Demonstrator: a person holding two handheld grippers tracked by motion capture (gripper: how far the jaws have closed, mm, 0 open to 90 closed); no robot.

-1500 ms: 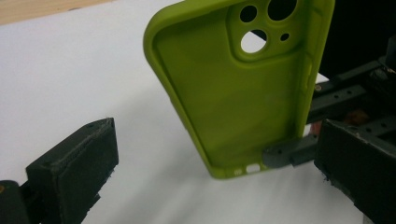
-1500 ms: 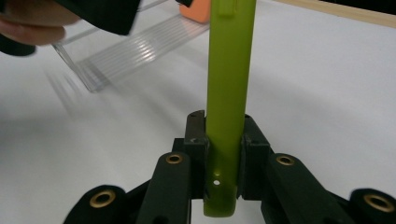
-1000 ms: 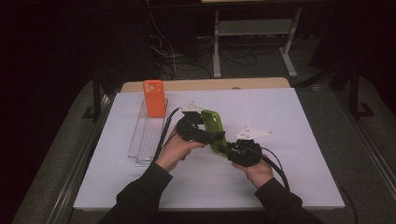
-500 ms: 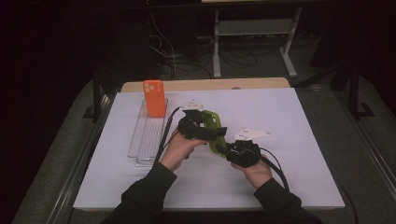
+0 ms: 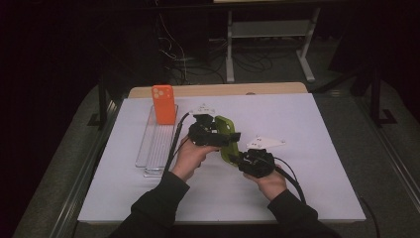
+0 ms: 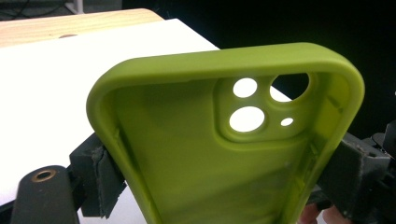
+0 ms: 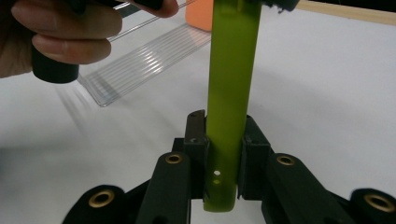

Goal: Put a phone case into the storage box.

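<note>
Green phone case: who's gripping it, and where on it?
Both. Left gripper clamps the green phone case across its side walls near the camera cutout; right gripper pinches its other end face to face.

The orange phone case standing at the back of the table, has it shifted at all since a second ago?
No. The orange phone case stands at the same far end of the clear ribbed tray, as before.

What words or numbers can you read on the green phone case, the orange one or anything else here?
None: there is no readable text anywhere.
Green phone case: plain inside, only camera holes.
Orange phone case: plain, no logo or letters to be seen.
Clear tray: only ridges, no label.
White table cover: blank.
</note>
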